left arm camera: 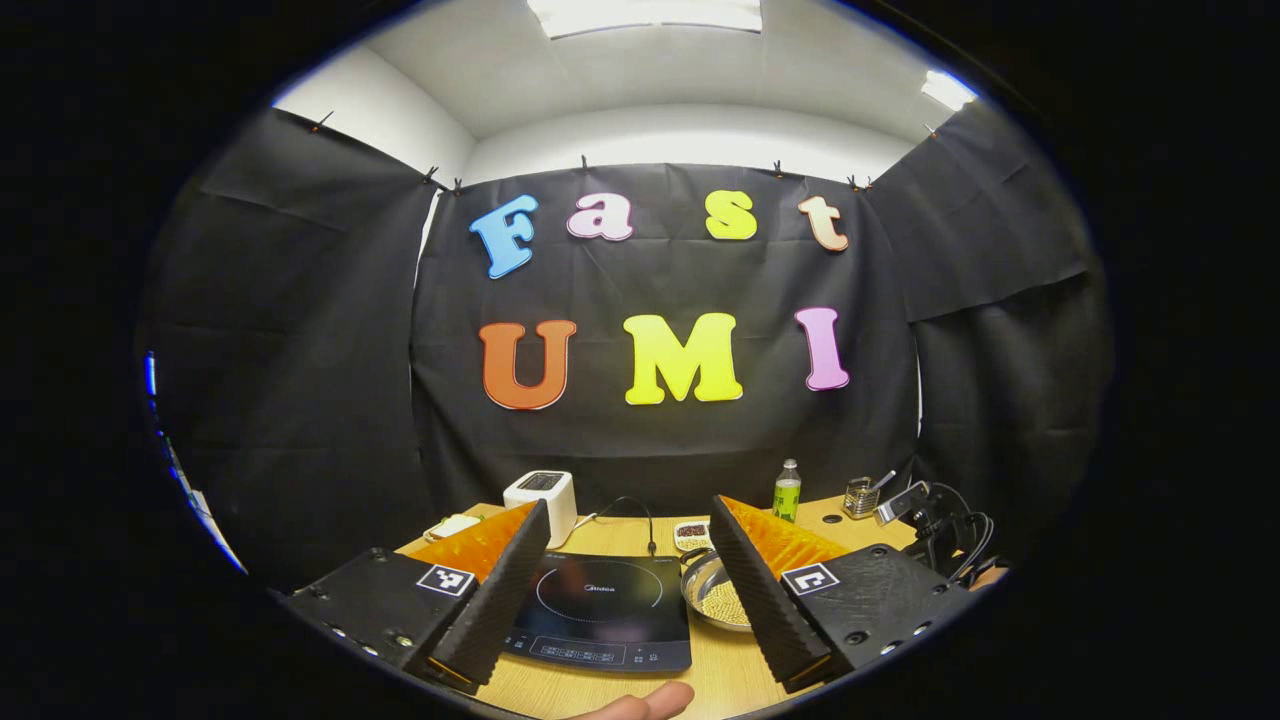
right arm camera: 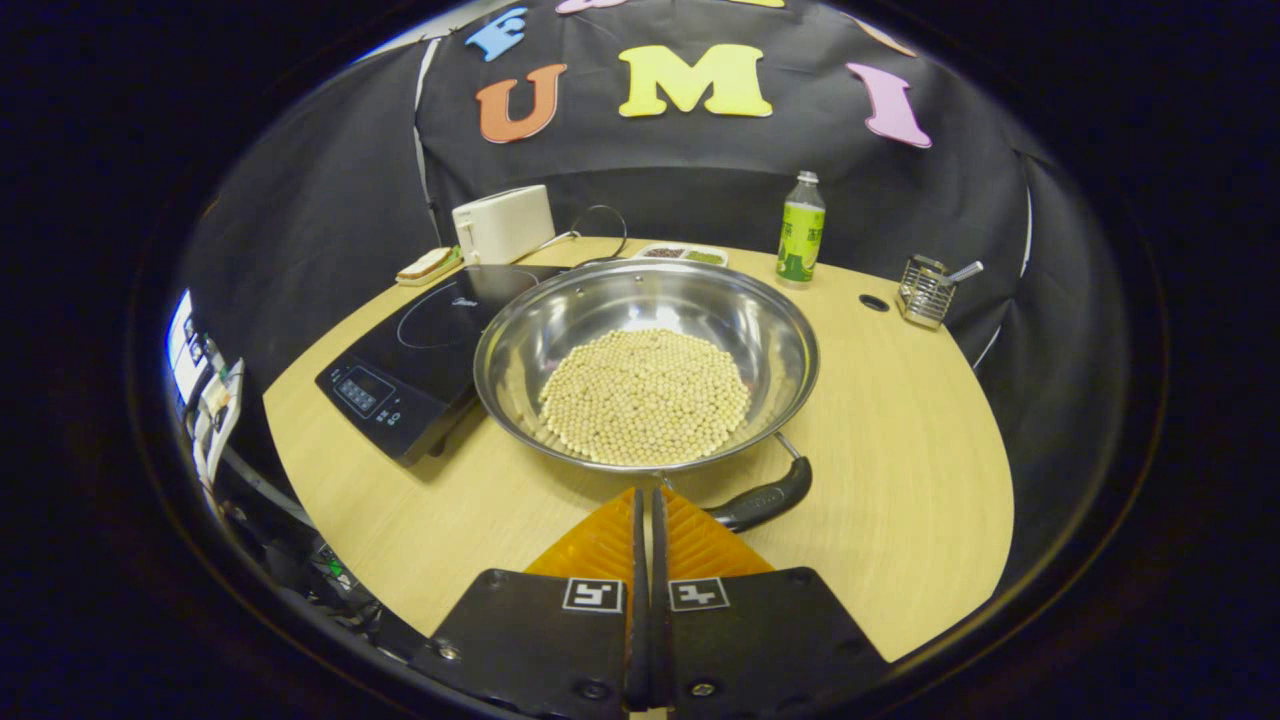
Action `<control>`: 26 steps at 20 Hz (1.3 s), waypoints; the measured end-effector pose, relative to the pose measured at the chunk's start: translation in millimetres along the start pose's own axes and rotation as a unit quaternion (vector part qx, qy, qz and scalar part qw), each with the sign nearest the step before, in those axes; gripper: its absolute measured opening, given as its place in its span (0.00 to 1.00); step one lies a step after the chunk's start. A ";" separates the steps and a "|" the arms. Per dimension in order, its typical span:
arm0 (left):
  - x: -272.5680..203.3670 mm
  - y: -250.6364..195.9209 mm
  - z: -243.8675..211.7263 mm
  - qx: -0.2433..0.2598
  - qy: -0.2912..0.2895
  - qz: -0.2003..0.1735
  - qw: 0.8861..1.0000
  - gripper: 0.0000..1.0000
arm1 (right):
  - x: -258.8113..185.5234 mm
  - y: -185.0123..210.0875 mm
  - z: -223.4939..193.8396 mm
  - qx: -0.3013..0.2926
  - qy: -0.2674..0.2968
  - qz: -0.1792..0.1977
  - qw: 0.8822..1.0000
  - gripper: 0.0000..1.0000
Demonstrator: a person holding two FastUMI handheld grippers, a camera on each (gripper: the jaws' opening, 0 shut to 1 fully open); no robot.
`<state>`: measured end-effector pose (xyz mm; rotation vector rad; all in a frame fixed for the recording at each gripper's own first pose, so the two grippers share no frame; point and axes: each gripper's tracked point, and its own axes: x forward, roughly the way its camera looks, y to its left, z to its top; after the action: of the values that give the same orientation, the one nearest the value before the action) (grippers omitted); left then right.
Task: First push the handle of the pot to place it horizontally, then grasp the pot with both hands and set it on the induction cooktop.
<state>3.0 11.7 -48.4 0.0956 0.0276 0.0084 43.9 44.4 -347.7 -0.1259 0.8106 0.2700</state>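
left gripper view low, level, facing wall, right gripper view higher, angled down, both sharing cooktop (left arm camera: 600, 610) and pot (right arm camera: 645, 365)

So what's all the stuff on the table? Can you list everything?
pot: one, shiny steel with a black handle, middle of the table, right of the cooktop
beans: a heap, pale yellow, inside the pot
induction cooktop: one, black, left of the pot
toaster: one, white, back left
bottle: one, green label, back right
wire basket: one, metal, far right
small tray: one, white, behind the pot
table: one, light wood
left claw: one, open, above the cooktop
right claw: one, shut, near the pot's handle
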 end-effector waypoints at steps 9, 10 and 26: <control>-5.8 7.4 2.8 -0.007 -0.006 -0.002 1.000 0.95 | 2.5 -34.7 7.6 -0.006 0.002 -0.028 1.000 0.01; -6.9 7.8 3.3 -0.008 -0.006 -0.003 1.000 0.95 | 3.3 -40.4 8.7 -0.006 0.002 -0.034 0.999 0.04; 4.2 5.3 28.3 -0.015 -0.029 -0.009 0.999 0.95 | 25.2 -90.4 24.2 0.013 0.012 -0.062 0.998 0.04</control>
<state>8.0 14.3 -19.8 0.0651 -0.0300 -0.0125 103.2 -32.3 -348.8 -0.1547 0.8268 0.1421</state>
